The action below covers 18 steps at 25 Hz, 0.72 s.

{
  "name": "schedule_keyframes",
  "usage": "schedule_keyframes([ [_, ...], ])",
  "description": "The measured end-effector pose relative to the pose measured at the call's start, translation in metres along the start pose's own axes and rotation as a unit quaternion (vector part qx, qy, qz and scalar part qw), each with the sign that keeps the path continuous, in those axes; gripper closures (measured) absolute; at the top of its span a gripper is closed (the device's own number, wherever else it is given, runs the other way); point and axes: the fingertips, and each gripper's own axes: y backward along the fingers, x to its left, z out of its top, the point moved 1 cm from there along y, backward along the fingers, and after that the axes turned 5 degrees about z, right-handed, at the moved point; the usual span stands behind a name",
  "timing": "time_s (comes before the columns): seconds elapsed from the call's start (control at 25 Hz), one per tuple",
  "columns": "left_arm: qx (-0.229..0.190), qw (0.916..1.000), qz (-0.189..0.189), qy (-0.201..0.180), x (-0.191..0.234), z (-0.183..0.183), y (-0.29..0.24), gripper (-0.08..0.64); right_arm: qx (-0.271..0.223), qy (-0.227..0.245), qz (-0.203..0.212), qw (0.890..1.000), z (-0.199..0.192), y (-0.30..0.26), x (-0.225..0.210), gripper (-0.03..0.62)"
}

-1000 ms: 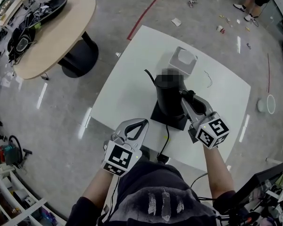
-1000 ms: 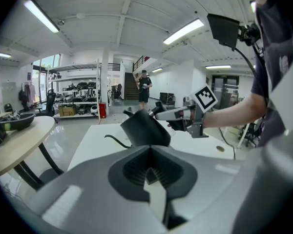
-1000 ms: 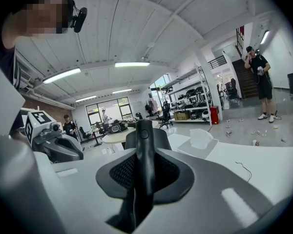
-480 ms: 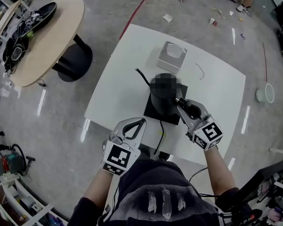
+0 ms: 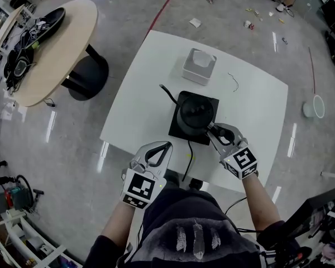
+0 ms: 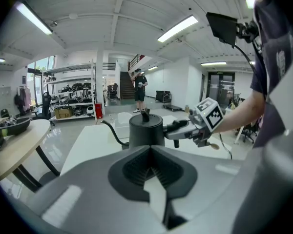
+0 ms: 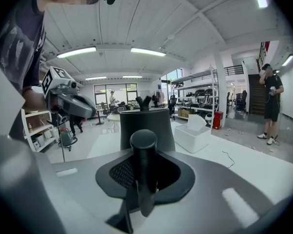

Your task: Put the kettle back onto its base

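Black kettle (image 5: 196, 111) standing on its square black base (image 5: 177, 134) near the middle of the white table (image 5: 145, 82), its handle (image 7: 143, 155) clamped between the jaws of the right gripper (image 5: 211, 127), while the left gripper (image 5: 164, 146), jaws together and empty, hangs at the table's near edge.

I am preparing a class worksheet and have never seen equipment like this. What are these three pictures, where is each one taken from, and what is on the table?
No robot here: a person holds a hand-held gripper in each hand. One picture looks down from a head camera; the other two ride on the grippers. On the white table are a black kettle, over its square base, and a white tissue box. The right gripper grips the kettle's handle; the left gripper is shut and empty.
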Motion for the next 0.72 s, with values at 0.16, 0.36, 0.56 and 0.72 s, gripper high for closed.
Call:
schedule_keyframes([
  [0.16,0.003,1.0,-0.004,0.0,-0.002,-0.005,0.0,0.56,0.018,0.003,-0.009,1.0,-0.011,0.0,0.0,0.522],
  [0.36,0.001,1.0,-0.008,-0.001,-0.003,-0.01,-0.005,0.56,0.019,-0.005,-0.016,1.0,-0.016,-0.007,-0.002,0.515],
  [0.56,0.001,0.9999,-0.011,-0.005,-0.007,-0.005,-0.004,0.56,0.054,-0.017,-0.017,0.998,-0.024,-0.005,-0.002,0.468],
  [0.72,-0.002,0.9996,-0.02,-0.019,-0.007,0.002,-0.007,0.56,0.056,-0.047,-0.034,0.997,-0.027,0.002,-0.004,0.309],
])
